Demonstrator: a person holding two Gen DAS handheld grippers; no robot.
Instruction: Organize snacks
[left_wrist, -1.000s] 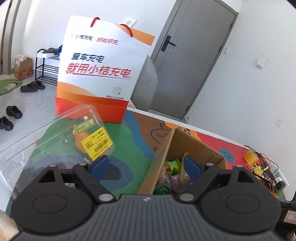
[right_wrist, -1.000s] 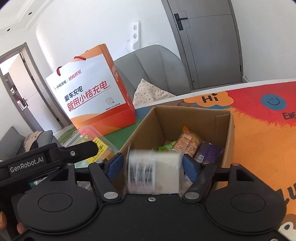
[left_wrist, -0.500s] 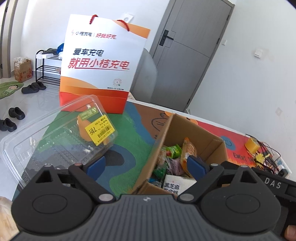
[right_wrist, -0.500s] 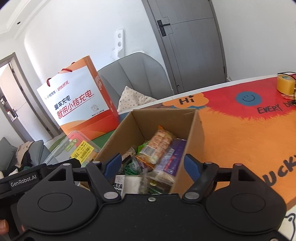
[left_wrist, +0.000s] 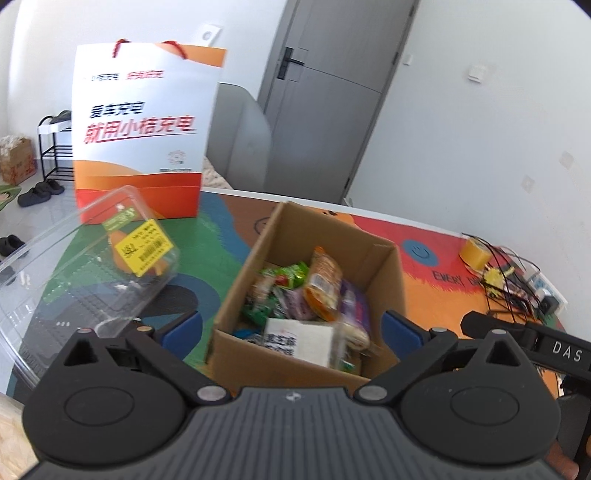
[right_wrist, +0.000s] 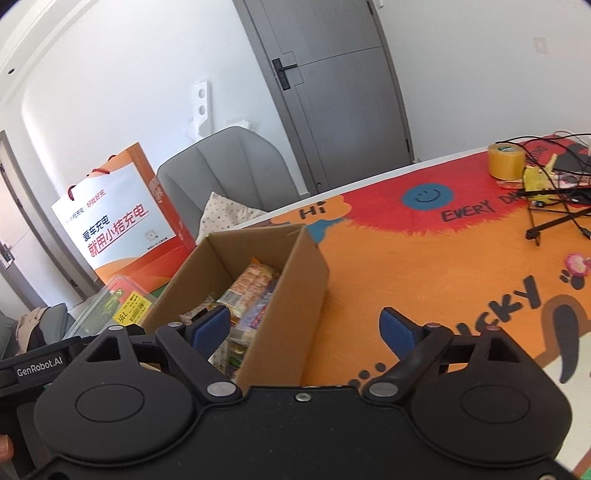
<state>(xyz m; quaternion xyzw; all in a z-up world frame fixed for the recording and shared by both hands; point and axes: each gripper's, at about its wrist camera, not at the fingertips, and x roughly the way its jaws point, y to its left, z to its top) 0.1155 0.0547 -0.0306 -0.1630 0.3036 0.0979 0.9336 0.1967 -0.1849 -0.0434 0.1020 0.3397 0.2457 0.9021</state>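
A: Where are the snacks seen?

B: Mixed snack packets (left_wrist: 314, 295) are seen piled inside the open cardboard box (left_wrist: 384, 266) on the colourful counter (right_wrist: 424, 266). A white packet (left_wrist: 299, 338) is seen nearest, against the near wall.

A: And the hand-held grippers?

B: The left hand-held gripper (left_wrist: 291, 325) is held wide open over the box, with nothing gripped. The right hand-held gripper (right_wrist: 304, 325) is likewise spread wide and empty, above the box's right wall.

A: What is found left of the box?

B: A clear plastic clamshell container (left_wrist: 92, 266) with a yellow label, and beyond it an orange-and-white paper bag (left_wrist: 144, 125).
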